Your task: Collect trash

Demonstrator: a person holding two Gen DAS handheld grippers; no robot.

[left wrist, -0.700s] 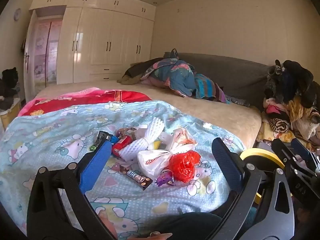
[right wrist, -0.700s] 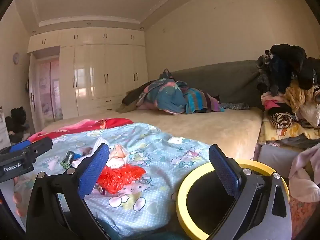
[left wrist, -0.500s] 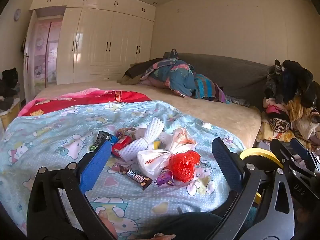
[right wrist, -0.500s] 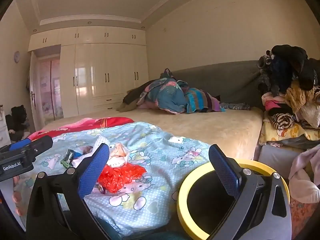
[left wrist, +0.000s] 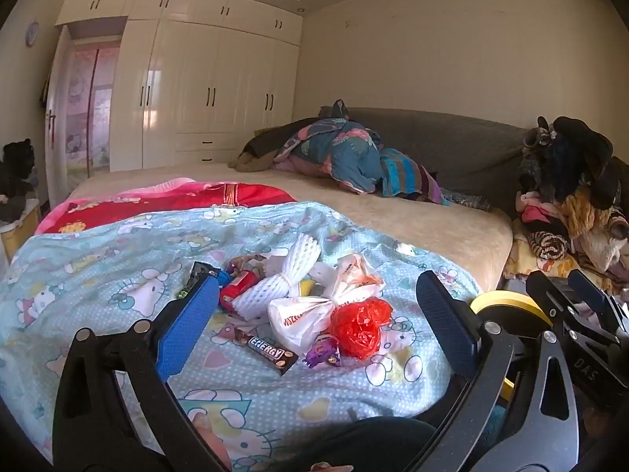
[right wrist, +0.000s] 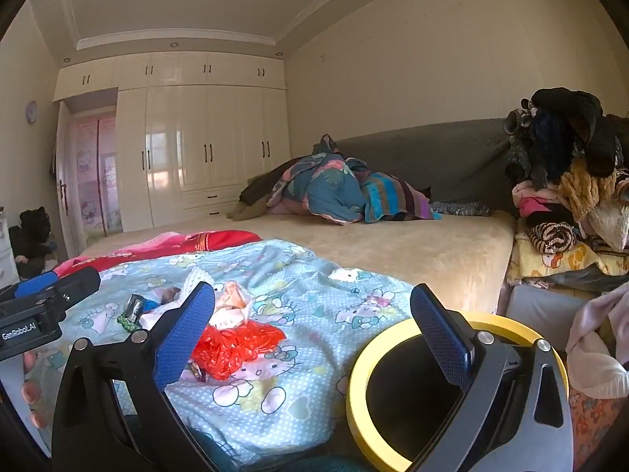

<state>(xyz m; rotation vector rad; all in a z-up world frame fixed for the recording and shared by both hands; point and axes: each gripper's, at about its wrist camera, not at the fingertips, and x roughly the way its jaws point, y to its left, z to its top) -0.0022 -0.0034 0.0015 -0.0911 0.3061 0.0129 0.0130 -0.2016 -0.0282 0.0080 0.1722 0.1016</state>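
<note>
Pretty much nothing's changed in the last moment: our left gripper [left wrist: 318, 314] and right gripper [right wrist: 312, 326] both hang wide and empty, the crumpled wrappers-and-bags trash pile [left wrist: 314, 306] sits untouched on the pale-blue cartoon-print blanket [left wrist: 98, 275], and the yellow-rimmed black bin [right wrist: 412, 393] waits just beside the bed.

Both grippers share one build: the left gripper [left wrist: 318, 306] and right gripper [right wrist: 314, 322] have black slotted frames, silver screws at the pivots and textured blue pads [left wrist: 184, 326]. Beside the left gripper's blue pad, white "GenRobot.AI" lettering [right wrist: 19, 330] marks its black body.
</note>
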